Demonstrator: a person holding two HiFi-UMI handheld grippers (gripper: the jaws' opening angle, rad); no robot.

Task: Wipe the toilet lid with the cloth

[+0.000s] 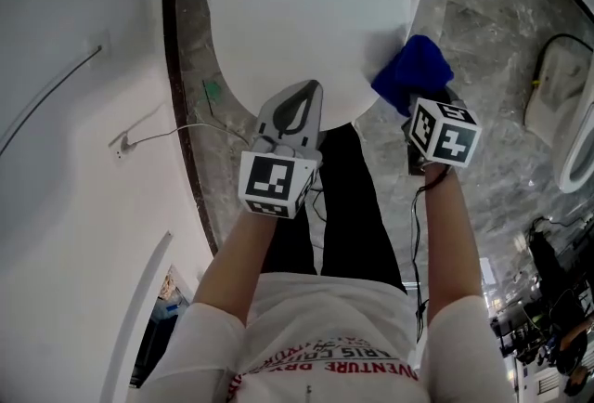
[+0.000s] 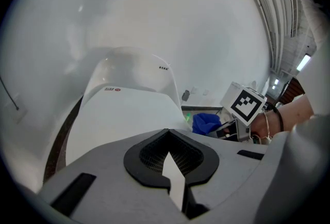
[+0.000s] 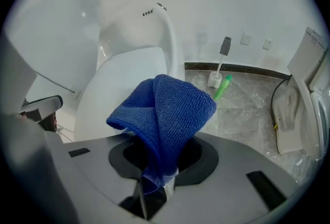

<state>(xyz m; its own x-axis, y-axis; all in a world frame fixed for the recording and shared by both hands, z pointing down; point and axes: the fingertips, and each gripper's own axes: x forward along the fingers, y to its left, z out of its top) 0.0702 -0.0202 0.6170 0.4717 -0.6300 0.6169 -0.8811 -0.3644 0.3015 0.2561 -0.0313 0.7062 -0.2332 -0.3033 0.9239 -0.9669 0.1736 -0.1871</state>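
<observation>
In the right gripper (image 3: 154,189), the cloth (image 3: 167,109)

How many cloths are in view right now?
1. The blue cloth is clamped in the jaws of the right gripper, beside the front right edge of the toilet lid. Others may lie outside these views.

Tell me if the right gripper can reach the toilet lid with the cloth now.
Probably yes: the right gripper, shut on the blue cloth, is beside the toilet lid at its front-right edge, nothing between them.
</observation>
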